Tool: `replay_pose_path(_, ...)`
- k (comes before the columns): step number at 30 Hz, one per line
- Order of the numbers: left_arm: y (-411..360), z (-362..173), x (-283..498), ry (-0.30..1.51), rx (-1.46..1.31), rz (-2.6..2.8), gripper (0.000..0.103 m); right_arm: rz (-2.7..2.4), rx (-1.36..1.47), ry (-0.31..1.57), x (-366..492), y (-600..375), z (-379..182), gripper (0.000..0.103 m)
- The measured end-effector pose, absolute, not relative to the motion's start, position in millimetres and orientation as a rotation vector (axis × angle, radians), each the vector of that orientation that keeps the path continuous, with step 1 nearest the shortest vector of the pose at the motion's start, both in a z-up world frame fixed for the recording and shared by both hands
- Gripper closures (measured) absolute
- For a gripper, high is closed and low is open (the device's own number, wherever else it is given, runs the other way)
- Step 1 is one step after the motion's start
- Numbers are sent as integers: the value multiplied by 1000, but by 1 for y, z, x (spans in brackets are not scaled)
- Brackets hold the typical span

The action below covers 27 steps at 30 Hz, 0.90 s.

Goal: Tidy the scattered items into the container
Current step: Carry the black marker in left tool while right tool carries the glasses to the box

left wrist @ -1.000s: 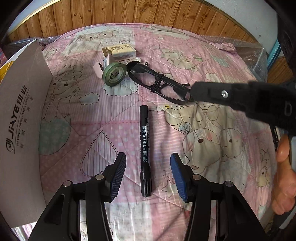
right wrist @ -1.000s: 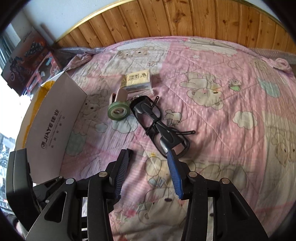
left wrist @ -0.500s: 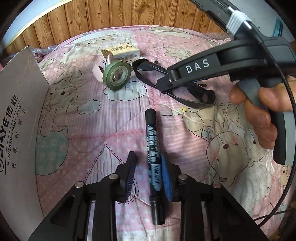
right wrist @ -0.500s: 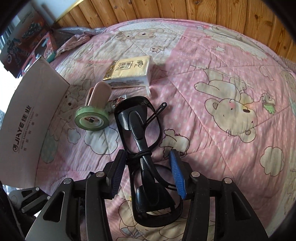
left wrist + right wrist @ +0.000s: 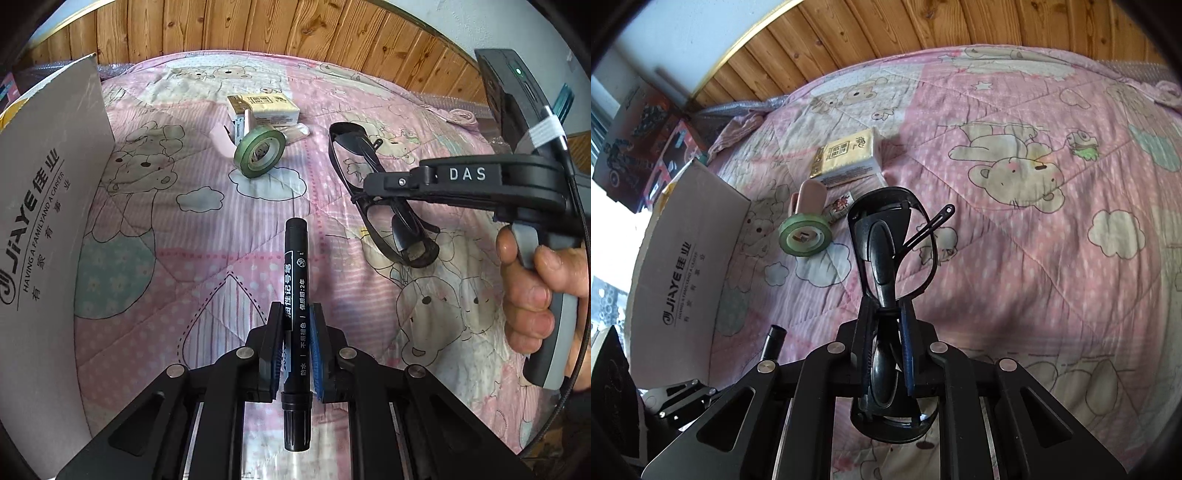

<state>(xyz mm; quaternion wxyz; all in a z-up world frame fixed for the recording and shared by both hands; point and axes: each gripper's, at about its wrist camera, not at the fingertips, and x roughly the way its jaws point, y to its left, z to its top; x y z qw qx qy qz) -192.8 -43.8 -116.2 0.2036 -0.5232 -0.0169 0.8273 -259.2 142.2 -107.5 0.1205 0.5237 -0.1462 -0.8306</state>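
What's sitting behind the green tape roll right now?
Behind the green tape roll stands a pink holder, beside it a small printed wrapper, farther back a tissue pack. The holder's base is hidden.

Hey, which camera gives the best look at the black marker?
The left wrist view: the black marker runs full length between the left gripper's fingers, printed label readable. The right wrist view shows only its end at lower left, behind gripper parts.
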Motion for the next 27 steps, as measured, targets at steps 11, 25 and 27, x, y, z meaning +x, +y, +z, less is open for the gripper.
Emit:
replay_pose_path(11,-58,-76,-166,-57,-1407,2358,89,-2446,1480,-670,-198,151,-87,89)
replay_pose_path(25,-62,-42,-136,-19,-1360,2395,89,-2443,1448,-750,-132,132,-72,89)
replay_pose_path(27,-65,-38,-130,-15,-1353,2403,89,-2446,1442,-761,-123,130,-70,89)
